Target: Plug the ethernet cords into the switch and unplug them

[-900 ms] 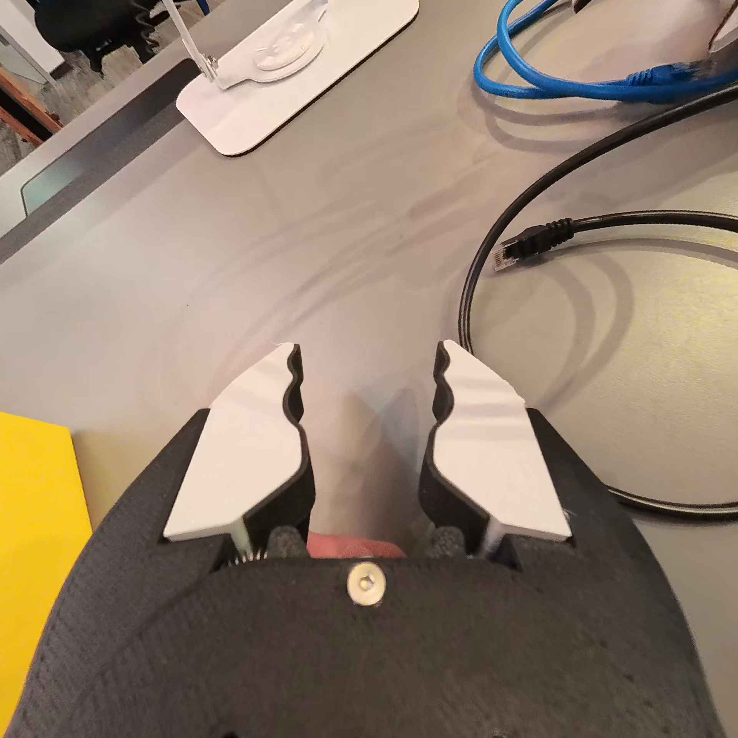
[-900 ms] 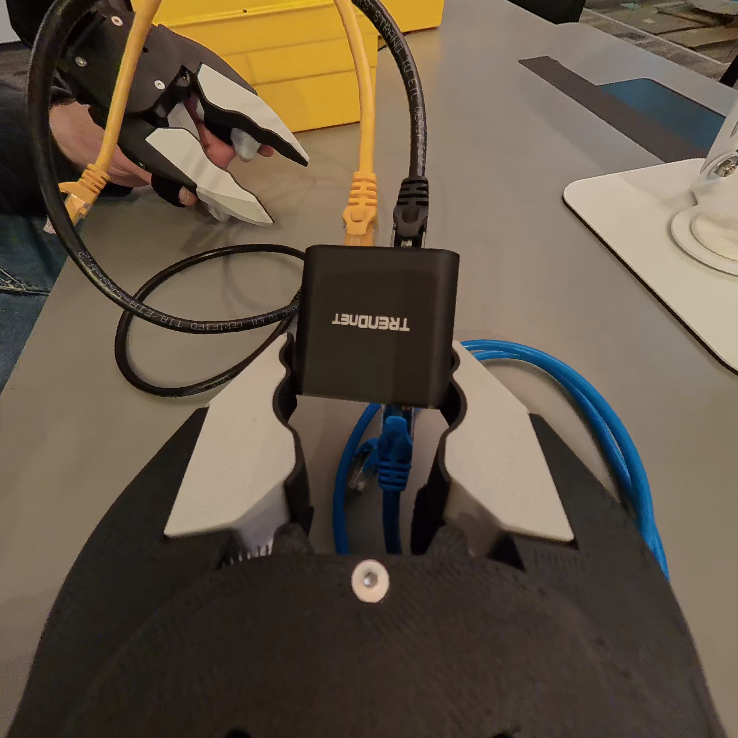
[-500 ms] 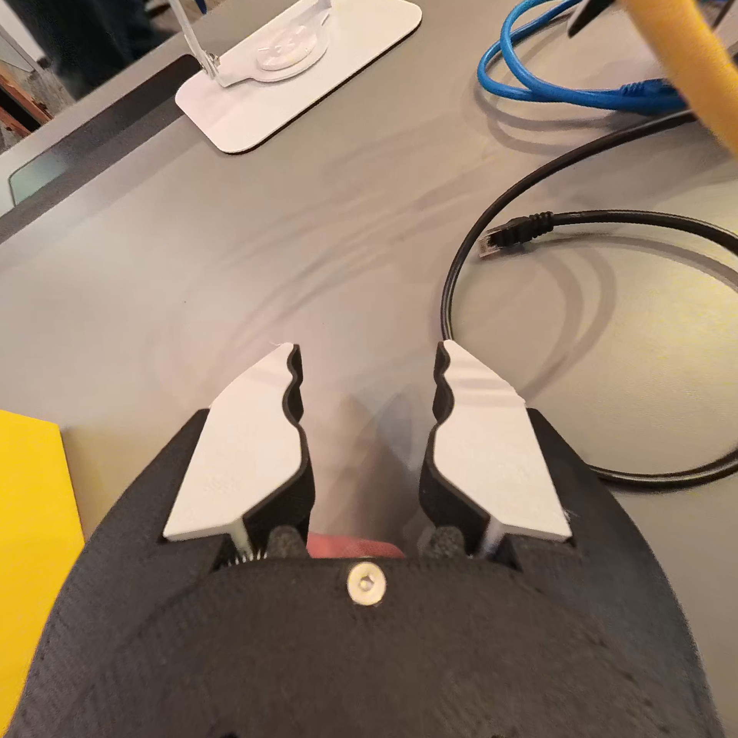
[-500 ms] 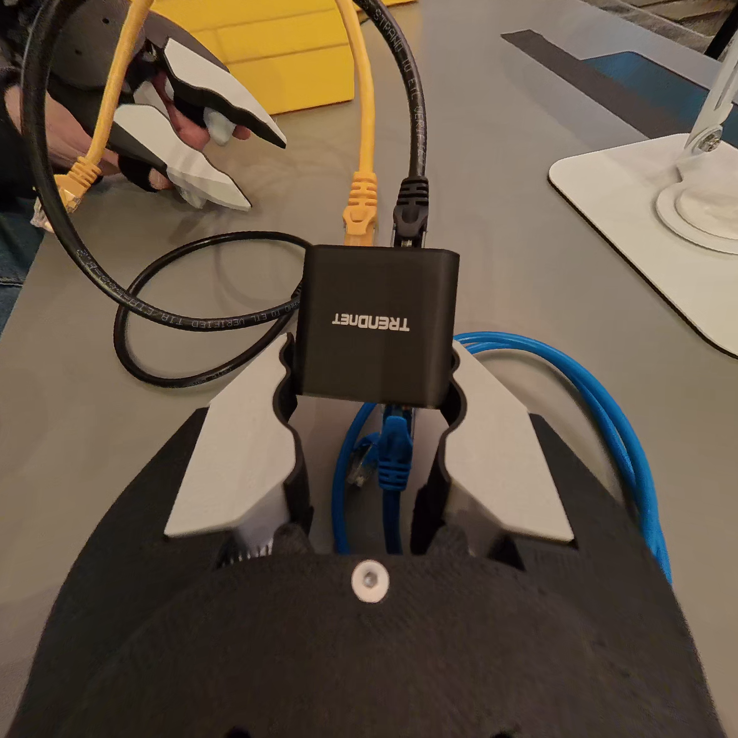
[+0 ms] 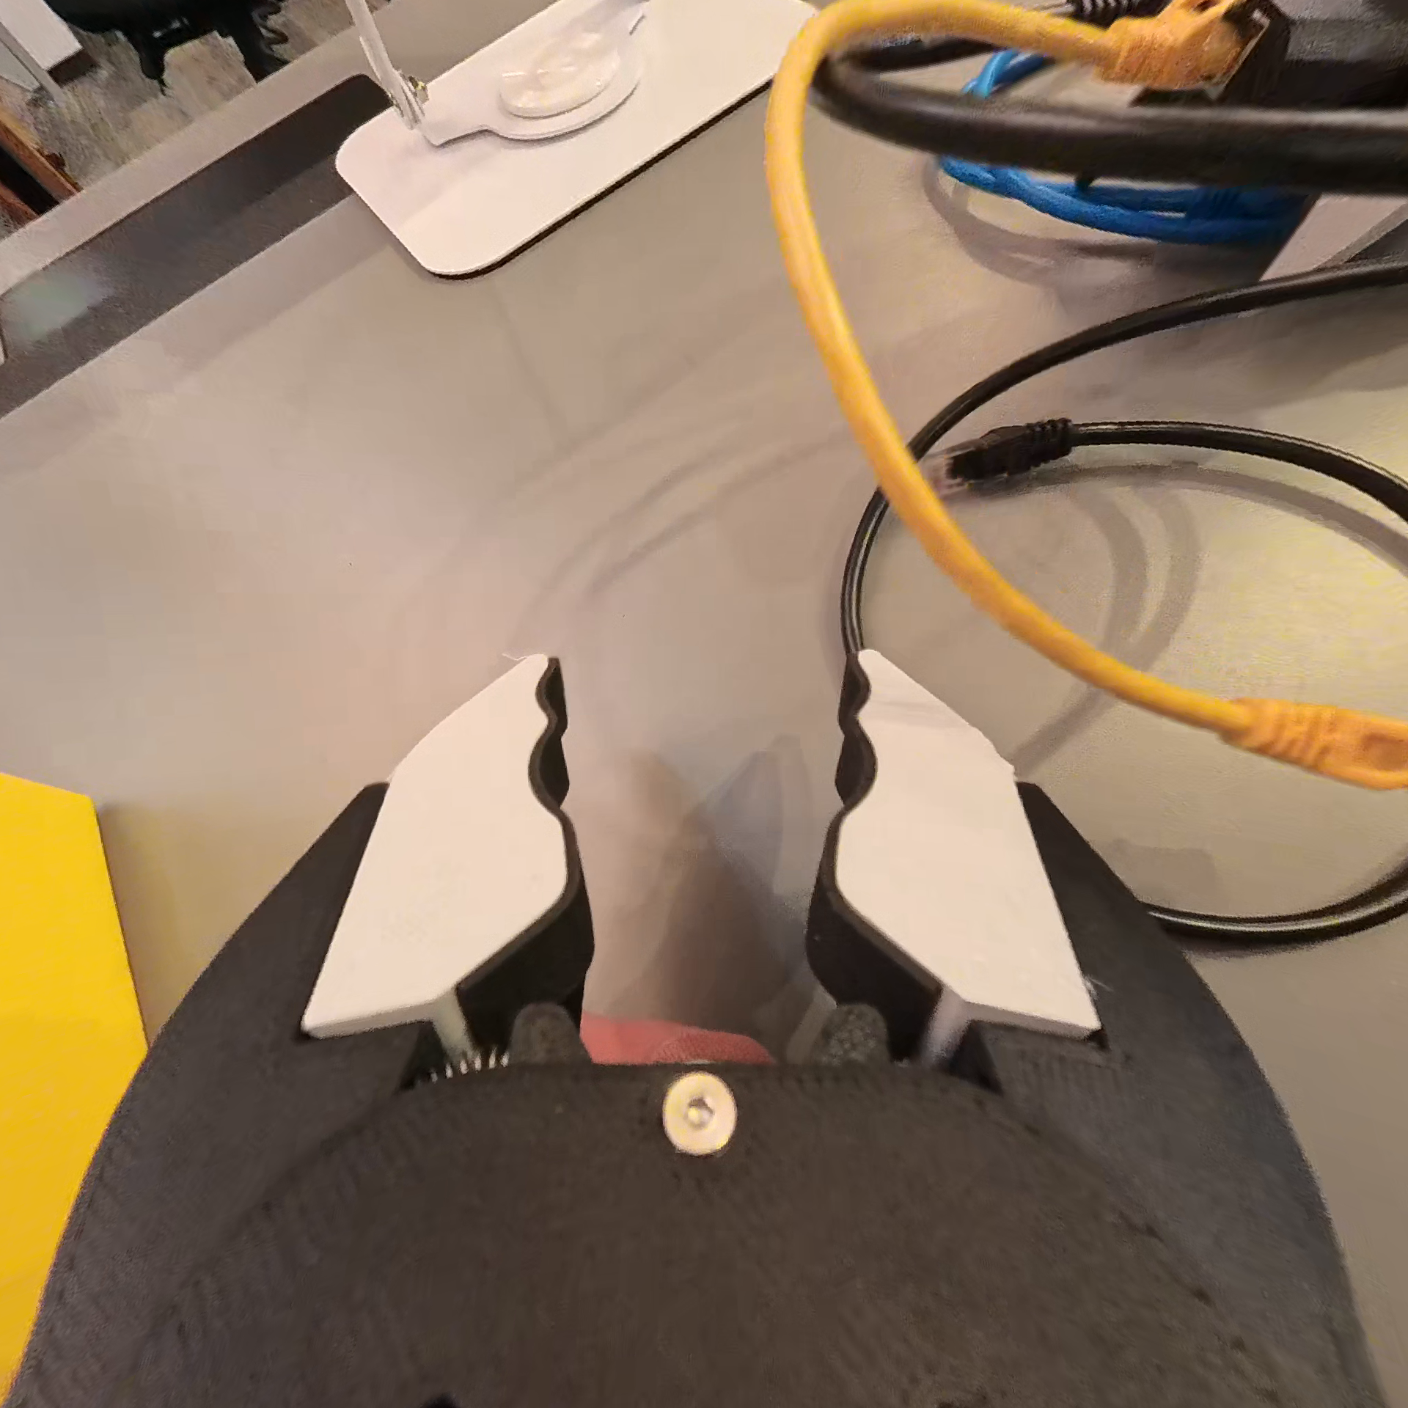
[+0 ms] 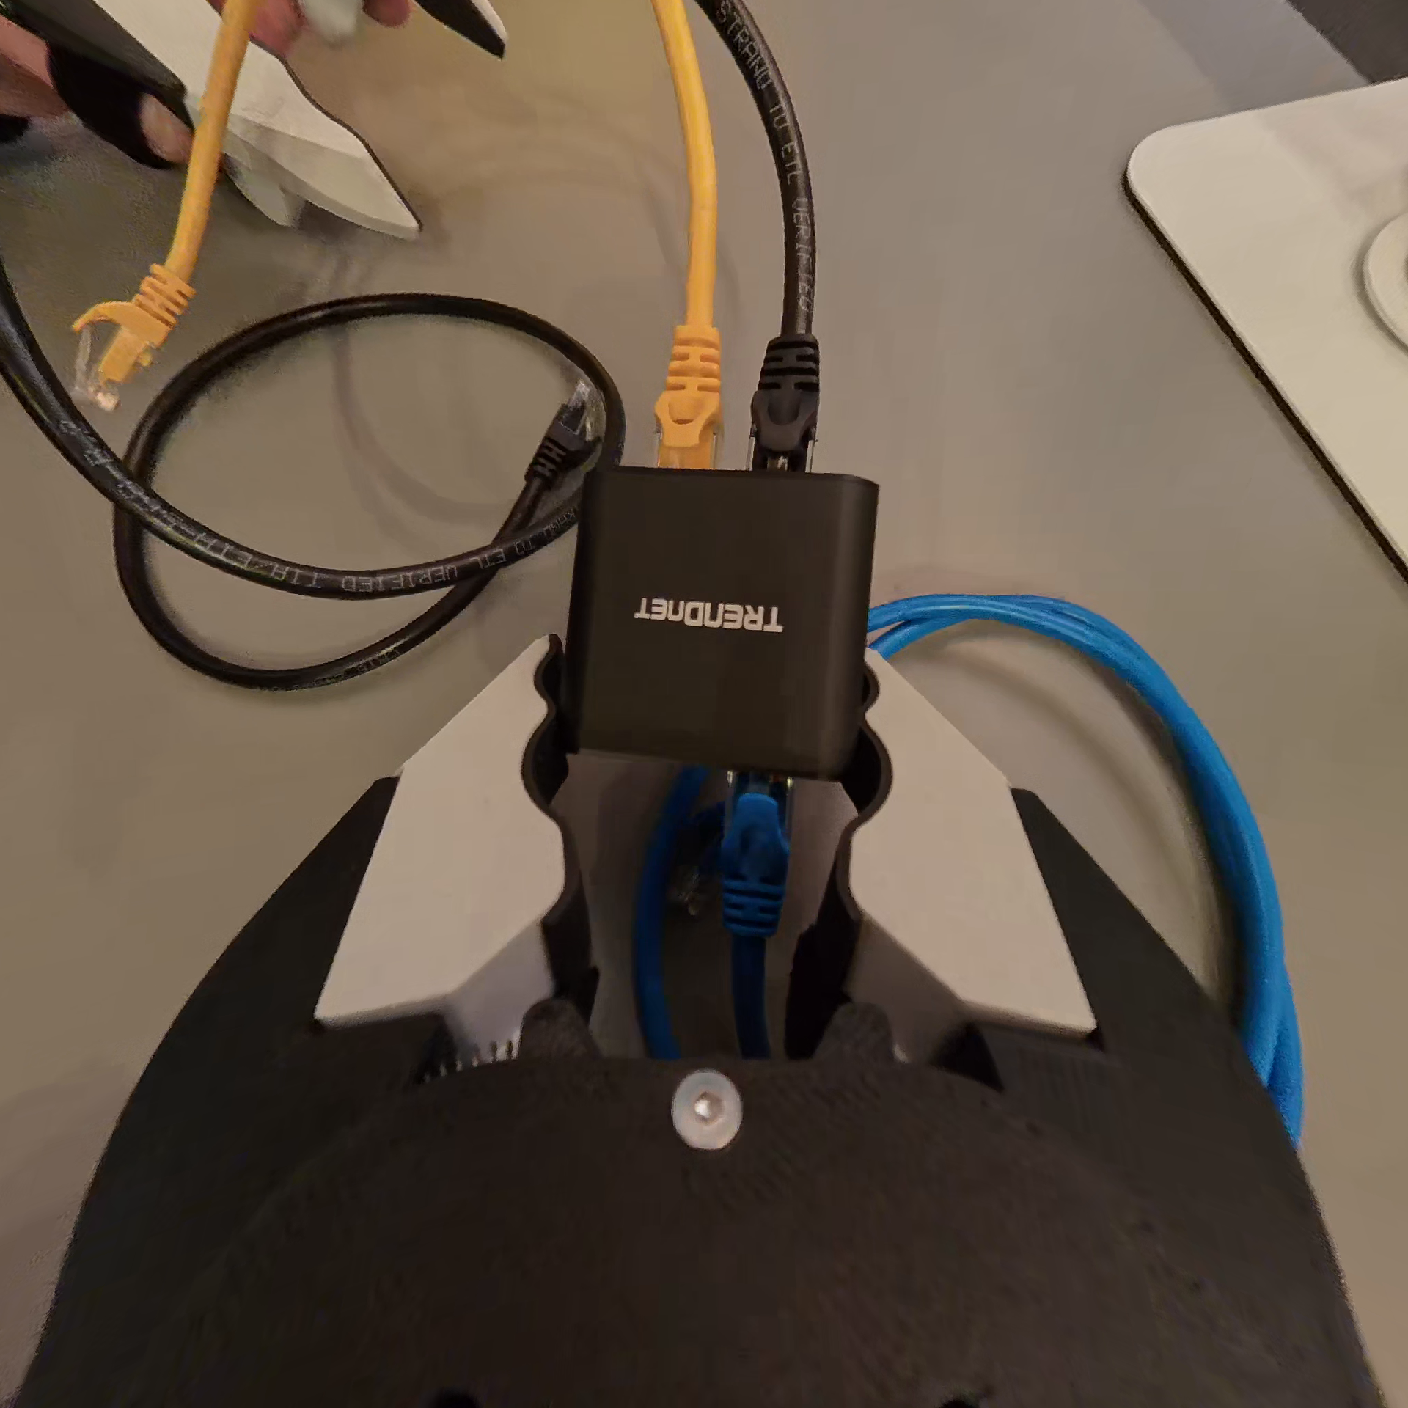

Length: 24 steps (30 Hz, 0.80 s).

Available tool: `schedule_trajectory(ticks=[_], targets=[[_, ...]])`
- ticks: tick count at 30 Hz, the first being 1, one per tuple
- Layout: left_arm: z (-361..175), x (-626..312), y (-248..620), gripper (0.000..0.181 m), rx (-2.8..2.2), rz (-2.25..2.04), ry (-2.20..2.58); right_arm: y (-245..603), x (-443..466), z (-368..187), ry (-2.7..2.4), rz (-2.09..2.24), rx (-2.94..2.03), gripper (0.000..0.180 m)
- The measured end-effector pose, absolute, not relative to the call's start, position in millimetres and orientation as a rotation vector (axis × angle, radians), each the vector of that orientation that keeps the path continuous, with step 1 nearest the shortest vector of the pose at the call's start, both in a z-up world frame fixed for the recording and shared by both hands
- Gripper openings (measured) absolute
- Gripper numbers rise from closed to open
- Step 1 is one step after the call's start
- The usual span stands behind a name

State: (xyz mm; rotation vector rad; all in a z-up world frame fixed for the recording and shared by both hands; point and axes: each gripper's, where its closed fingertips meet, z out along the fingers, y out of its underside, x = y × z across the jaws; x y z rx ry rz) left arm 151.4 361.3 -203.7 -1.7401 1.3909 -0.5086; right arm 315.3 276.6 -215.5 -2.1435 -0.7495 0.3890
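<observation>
My right gripper [image 6: 712,663] is shut on the black switch [image 6: 724,594], fingers on its two sides. A yellow cord [image 6: 689,396] and a black cord [image 6: 788,388] are plugged into its far side, and a blue cord [image 6: 754,861] into its near side. The yellow cord's free plug [image 6: 126,335] hangs at the left; the black cord's free plug [image 6: 564,434] lies on the table. My left gripper [image 5: 702,663] is open and empty. The yellow cord [image 5: 838,335] arcs past it, its free plug [image 5: 1310,743] just right of the right finger. The left gripper also shows in the right wrist view [image 6: 453,137].
The grey table [image 5: 343,533] carries a white stand base [image 5: 571,129] at the back and a yellow bin [image 5: 46,990] at the left. Coiled blue cord [image 5: 1105,206] and a black cord loop with its plug [image 5: 1006,457] lie to the right.
My right gripper has carried the switch closer to the left gripper. The yellow and black cords have swung into the left wrist view. The left gripper stays open.
</observation>
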Motion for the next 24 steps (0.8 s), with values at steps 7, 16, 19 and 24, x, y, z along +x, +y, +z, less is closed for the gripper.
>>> schedule_trajectory(ticks=[7,16,19,24], targets=[[-204.2,151.8,361.4,0.069,-1.73,-0.481,1.397,293.0,325.9,-224.1,-0.708,0.286,-2.217,0.07],[-202.9,155.4,361.4,0.071,-1.723,-0.501,1.397,324.8,351.1,-227.9,-0.533,0.143,-2.259,0.071],[-203.5,157.0,360.6,0.073,-1.714,-0.49,1.409,324.5,351.3,-227.3,-0.532,0.134,-2.247,0.071],[-202.7,156.7,362.5,0.076,-1.727,-0.505,1.392,323.7,350.1,-222.6,-0.548,0.1,-2.202,0.08]])
